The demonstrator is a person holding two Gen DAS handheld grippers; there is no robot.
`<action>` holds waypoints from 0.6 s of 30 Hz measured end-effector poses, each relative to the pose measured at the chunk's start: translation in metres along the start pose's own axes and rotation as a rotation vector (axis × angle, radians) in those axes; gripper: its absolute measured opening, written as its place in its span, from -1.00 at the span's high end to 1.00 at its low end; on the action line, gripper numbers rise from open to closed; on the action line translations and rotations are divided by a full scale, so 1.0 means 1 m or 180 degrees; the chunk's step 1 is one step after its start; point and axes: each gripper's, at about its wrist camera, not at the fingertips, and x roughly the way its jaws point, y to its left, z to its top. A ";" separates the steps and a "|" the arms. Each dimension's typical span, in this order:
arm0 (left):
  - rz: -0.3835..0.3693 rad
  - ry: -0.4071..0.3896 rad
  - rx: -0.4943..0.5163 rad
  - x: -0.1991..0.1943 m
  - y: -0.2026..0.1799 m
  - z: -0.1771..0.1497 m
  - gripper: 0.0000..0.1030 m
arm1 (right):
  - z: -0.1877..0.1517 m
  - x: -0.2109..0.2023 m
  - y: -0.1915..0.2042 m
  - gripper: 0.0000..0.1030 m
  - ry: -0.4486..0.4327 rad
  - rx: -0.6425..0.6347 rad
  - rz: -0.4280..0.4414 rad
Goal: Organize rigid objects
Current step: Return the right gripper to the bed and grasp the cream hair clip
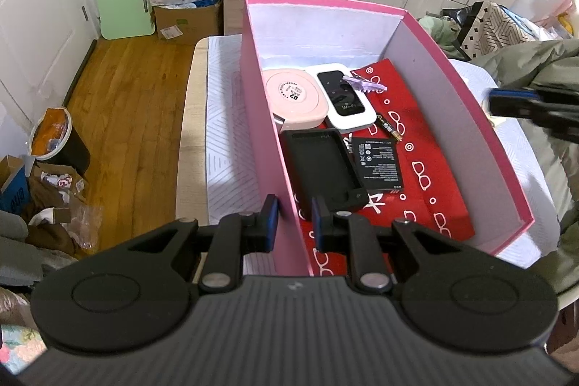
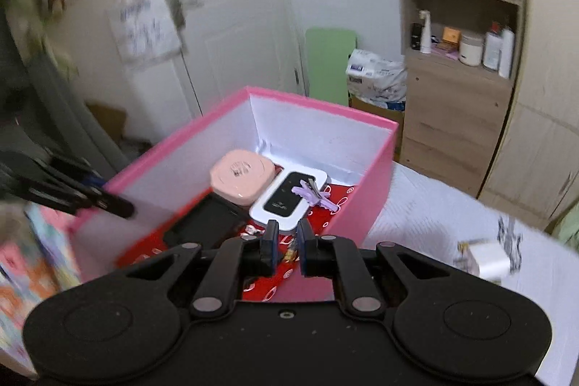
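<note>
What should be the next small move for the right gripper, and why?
Probably swing the right gripper rightward to the white plug on the bed. The gripper looks empty over the pink box, and the plug lies outside it. The left gripper straddles the box wall.

Wood floor (image 1: 126,104), white door (image 2: 231,6), wooden shelf unit (image 2: 459,67).

Bed (image 1: 224,147) — pink box (image 1: 470,118), white charger (image 2: 488,261) on it.

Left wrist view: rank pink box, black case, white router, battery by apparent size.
1. pink box
2. black case
3. white router and battery: look alike, and the battery lies nearer, so unranked.
</note>
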 end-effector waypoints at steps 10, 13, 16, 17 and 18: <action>0.0070 0.0035 0.0007 0.001 -0.004 0.003 0.67 | -0.049 -0.077 -0.050 0.63 -0.0124 0.0560 -0.0325; 0.0062 0.0023 -0.0045 0.000 -0.003 0.002 0.67 | -0.067 -0.087 -0.065 0.58 -0.0104 0.0690 -0.0540; 0.0062 0.0032 -0.0083 0.000 -0.002 0.002 0.67 | -0.087 -0.087 -0.075 0.57 -0.0077 0.0731 -0.0705; 0.0068 0.0035 -0.0086 0.000 -0.002 0.002 0.67 | -0.092 -0.085 -0.078 0.56 -0.0062 0.0745 -0.0733; 0.0078 0.0038 -0.0089 0.000 -0.003 0.002 0.67 | -0.098 -0.083 -0.082 0.54 -0.0049 0.0767 -0.0760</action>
